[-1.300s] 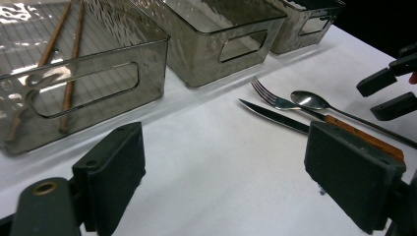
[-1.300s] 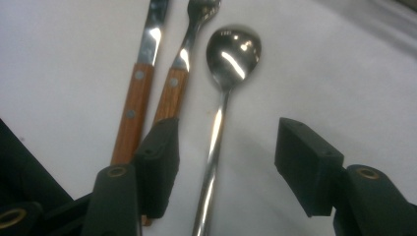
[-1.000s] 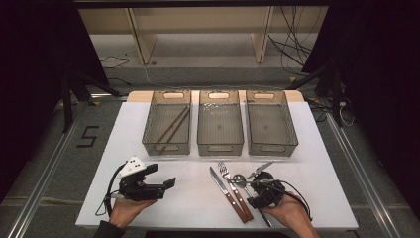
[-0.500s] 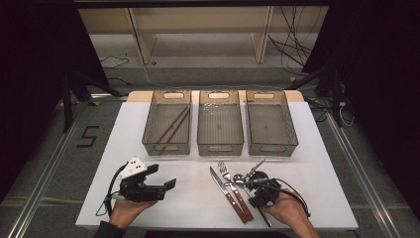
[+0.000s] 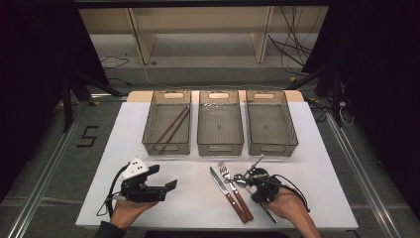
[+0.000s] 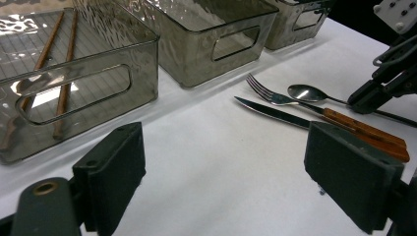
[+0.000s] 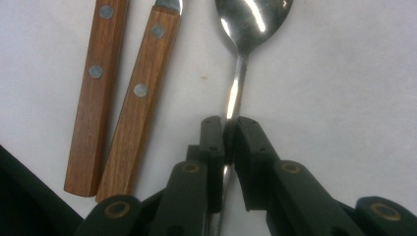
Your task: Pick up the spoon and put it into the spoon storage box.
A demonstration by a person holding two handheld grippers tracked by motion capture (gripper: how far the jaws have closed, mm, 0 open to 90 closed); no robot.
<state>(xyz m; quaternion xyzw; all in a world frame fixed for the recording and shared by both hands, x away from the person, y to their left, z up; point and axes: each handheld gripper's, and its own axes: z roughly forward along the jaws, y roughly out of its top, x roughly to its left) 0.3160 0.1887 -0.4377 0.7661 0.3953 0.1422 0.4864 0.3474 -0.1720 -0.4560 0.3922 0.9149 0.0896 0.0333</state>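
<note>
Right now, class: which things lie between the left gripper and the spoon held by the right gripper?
In the high view, bare table, then the knife and fork lie between the left gripper and the spoon.

Left hand-held gripper: jaws wide apart above the desk. Fork, knife, spoon lie ahead.

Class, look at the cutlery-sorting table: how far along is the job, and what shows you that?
Done: the chopsticks already lie in the left bin. In hand: the right claw has just closed on the spoon handle, with the spoon on the table. Left: the fork and knife lie unsorted, and the middle bin and right bin look empty. The left claw waits open.
</note>
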